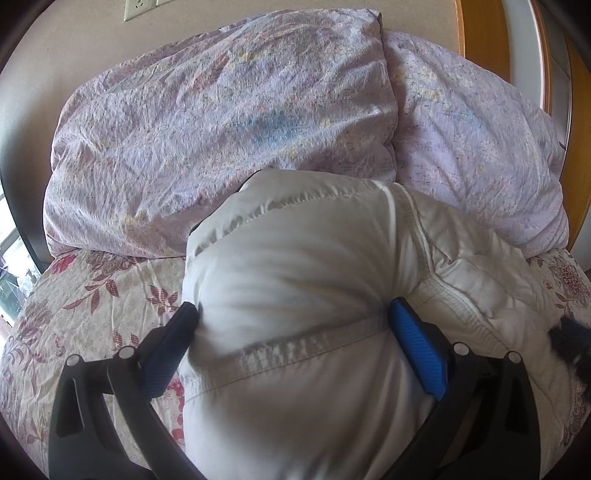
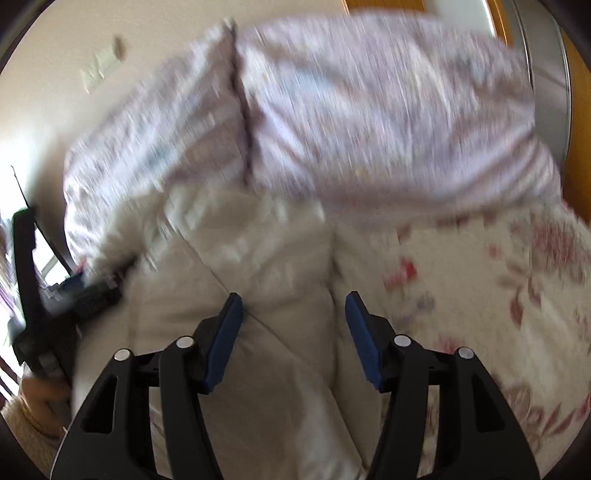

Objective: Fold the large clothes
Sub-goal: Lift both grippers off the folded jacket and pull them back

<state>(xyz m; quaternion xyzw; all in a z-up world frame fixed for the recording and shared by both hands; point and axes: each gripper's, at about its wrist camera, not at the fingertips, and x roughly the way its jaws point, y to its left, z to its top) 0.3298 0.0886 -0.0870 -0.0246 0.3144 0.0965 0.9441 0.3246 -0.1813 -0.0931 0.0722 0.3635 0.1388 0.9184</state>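
My left gripper (image 1: 293, 314) has its jaws spread wide around a thick bulge of the white padded jacket (image 1: 295, 266), both blue pads pressing into its sides. The jacket lies on the bed (image 1: 92, 306) with its floral sheet, its far end against the two lilac pillows (image 1: 207, 125) at the head edge. My right gripper (image 2: 293, 301) hangs over the jacket's right part, jaws released with nothing between them; that view is blurred. A wall socket (image 1: 138, 7) sits above the pillows.
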